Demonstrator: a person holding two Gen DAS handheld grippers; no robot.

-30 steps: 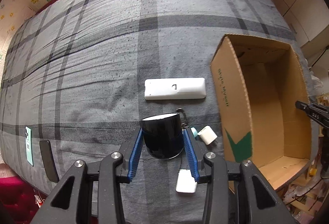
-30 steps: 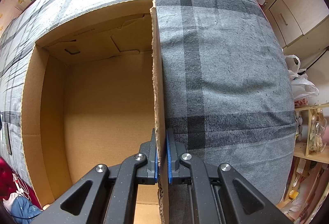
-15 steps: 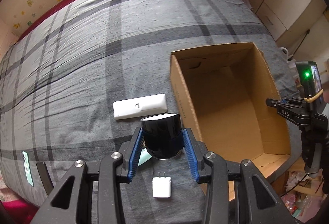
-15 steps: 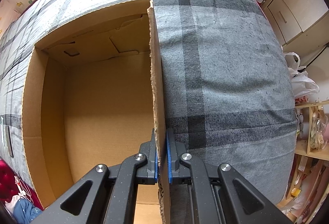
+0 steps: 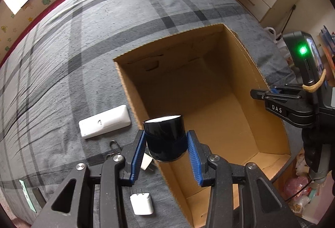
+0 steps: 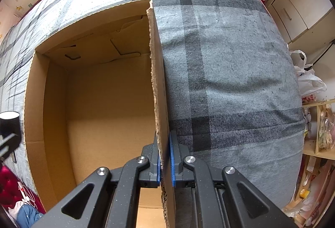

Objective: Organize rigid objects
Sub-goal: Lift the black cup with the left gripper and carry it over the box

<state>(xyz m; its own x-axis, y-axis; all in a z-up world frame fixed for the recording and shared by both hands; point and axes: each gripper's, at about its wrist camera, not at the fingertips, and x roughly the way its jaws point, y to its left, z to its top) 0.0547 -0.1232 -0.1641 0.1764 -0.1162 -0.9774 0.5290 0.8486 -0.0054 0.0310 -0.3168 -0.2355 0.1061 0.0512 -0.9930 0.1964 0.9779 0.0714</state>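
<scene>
The cardboard box (image 5: 209,102) is seen empty in both views, so nothing has yet been sorted into it. 1 item, a glossy black cylindrical container (image 5: 164,140) with a pale flat top, is clamped between the blue ribbed pads of the left gripper (image 5: 165,156) at lower centre of the left wrist view, poised over the box's near-left wall. It is judged to be the 1st object on its way in.

At least 5 other items are left on the bed (image 5: 83,39):
- a long white rounded-rectangular remote-like case (image 5: 104,121) at centre left
- a small metal clip or key ring (image 5: 114,146) below it
- a white plug adapter (image 5: 146,162) partly hidden behind the left pad
- a white 2-pin charger (image 5: 142,204) at the bottom
- a thin green strip and a dark flat slab at lower left, too small to be identified.

The right gripper (image 6: 164,156) is closed on the box's right wall (image 6: 159,81), at lower centre of the right wrist view; the wall is held pinched between the pads.

The box is plain brown corrugated card with ragged cut edges. The bed cover is a soft, slightly creased grey fabric with darker plaid bands.
</scene>
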